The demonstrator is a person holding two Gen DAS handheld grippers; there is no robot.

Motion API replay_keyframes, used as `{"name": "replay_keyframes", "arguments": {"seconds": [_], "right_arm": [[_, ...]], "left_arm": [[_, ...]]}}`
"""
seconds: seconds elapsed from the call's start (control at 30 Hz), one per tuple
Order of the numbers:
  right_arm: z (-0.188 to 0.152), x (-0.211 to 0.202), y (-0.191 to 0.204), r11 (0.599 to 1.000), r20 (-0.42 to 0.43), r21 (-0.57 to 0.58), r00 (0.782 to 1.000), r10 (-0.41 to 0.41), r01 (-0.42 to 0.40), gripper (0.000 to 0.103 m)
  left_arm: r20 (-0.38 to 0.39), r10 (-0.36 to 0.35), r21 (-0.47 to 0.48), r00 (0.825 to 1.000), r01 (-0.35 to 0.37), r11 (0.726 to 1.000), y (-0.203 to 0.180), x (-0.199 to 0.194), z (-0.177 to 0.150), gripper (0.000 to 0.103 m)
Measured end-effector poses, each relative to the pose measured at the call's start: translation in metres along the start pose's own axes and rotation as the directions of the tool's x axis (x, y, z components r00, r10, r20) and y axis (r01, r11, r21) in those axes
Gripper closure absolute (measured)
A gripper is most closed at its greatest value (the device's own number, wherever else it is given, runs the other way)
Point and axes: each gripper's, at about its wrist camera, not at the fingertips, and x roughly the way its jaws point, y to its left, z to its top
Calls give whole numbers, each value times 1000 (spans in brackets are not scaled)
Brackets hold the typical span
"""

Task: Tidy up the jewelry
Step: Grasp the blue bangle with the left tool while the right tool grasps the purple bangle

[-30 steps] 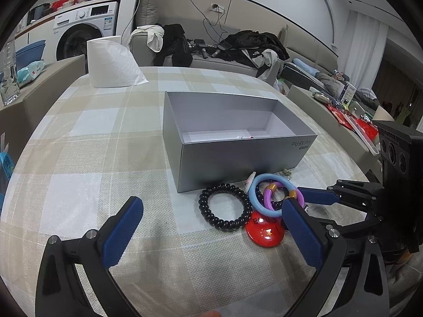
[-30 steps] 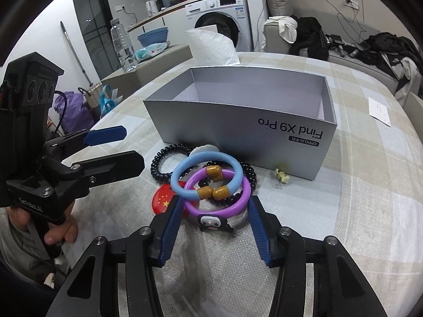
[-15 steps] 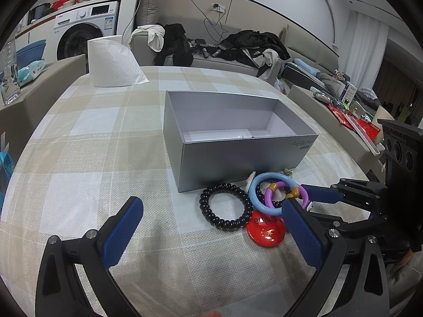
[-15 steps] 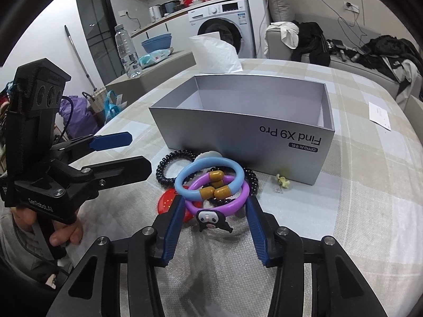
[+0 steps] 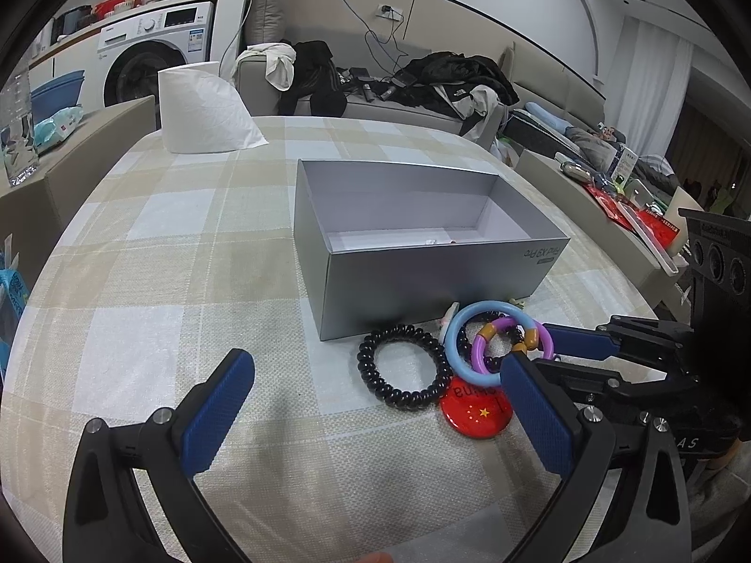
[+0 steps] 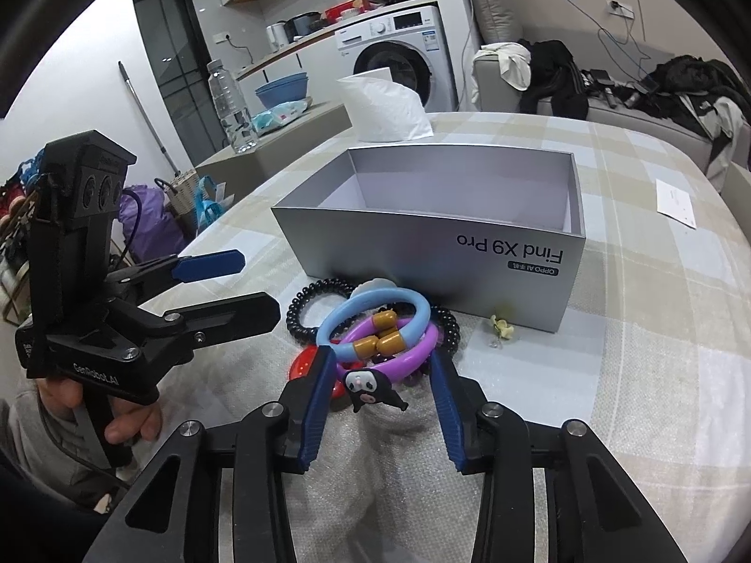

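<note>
Two linked bangles, a light blue bangle (image 6: pixel 413 309) and a purple bangle (image 6: pixel 415 356) with tan beads, sit tilted up between my right gripper's (image 6: pixel 382 361) blue pads. Its jaws are closing and both pads touch the rings. A small black cartoon charm (image 6: pixel 371 387) hangs below them. Under them lie a black spiral hair tie (image 5: pixel 399 370), a red round badge (image 5: pixel 474 413) and a dark bead bracelet (image 6: pixel 450 323). Just behind stands the open grey box (image 5: pixel 422 281). My left gripper (image 5: pixel 375 366) hovers open over the hair tie, holding nothing.
A tiny yellow flower piece (image 6: pixel 500 326) lies by the box's front corner. A white tissue pack (image 5: pixel 202 112) stands at the table's far edge and a paper slip (image 6: pixel 676 201) lies to the right. A sofa with clothes is beyond the checked tablecloth (image 5: pixel 164 291).
The right jaws have narrowed onto the blue and purple bangles, which now tip up off the pile. The left gripper has not moved.
</note>
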Motion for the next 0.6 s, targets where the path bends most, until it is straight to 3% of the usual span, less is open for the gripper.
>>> {"name": "replay_keyframes", "arguments": {"seconds": [0.1,0.3,0.6], "right_arm": [[0,1,0,1000,-3,0,1000,-3,3,81],[0,0,3,1000,7,-11,1000,-5,5,93],[-4,-9,1,1000,22,-1,1000,-5,5,96]], "left_arm": [[0,0,-3,1000,0,1000,0,0,0,1],[-1,-1,-11,1000,1,1000,3,-1,0,1],[-4,4,18,1000,-4,1000,-5,-1,1,1]]}}
